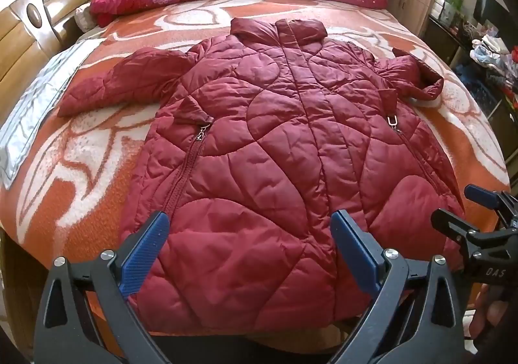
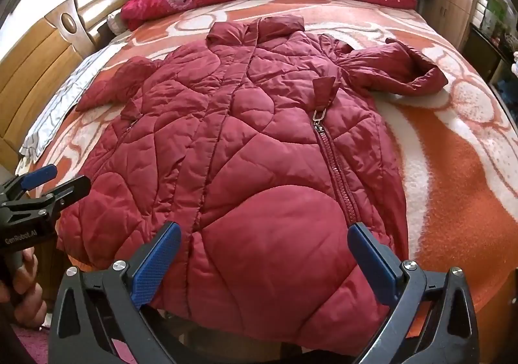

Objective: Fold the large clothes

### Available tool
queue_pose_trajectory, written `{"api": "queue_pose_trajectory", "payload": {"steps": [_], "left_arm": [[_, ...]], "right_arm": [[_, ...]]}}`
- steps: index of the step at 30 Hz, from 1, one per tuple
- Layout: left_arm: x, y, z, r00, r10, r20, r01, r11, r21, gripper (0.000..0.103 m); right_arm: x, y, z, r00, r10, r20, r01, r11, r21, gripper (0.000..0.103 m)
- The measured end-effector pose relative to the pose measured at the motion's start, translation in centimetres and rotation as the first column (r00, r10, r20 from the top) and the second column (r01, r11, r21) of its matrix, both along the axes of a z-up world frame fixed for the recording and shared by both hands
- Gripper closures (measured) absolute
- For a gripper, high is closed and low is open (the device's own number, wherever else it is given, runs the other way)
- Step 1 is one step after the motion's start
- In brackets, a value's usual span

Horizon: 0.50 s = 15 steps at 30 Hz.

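Both the left gripper (image 1: 249, 228) and right gripper (image 2: 264, 241) hang with jaws released above the hem of the red quilted coat (image 1: 275, 143), spread front-up on the bed (image 1: 81, 169). Slick, puffy padding may slide or spring a fold open.

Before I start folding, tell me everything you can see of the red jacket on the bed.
The red jacket is a quilted, shiny puffer, spread front up on the orange-and-white blanket, collar toward the far end, hem at the near edge. Centre front closed; two zipped pockets with metal pulls. One sleeve lies straight out, the other is bent with its cuff turned. Nothing grips it.
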<state>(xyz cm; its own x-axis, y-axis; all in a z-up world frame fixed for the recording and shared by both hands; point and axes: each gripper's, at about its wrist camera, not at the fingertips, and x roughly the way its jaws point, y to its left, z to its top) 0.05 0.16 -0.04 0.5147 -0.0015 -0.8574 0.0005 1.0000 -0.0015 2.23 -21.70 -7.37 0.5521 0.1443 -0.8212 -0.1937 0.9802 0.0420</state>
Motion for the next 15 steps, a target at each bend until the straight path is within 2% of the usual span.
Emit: {"api": "queue_pose_trajectory", "payload": {"steps": [15], "left_arm": [[0.03,-0.15,-0.05,1.000,0.001,-0.004,-0.001,1.000,0.005,0.003]], "right_arm": [[0.00,0.36,0.25,1.000,0.001,0.004,-0.001,1.000,0.002,0.000]]}}
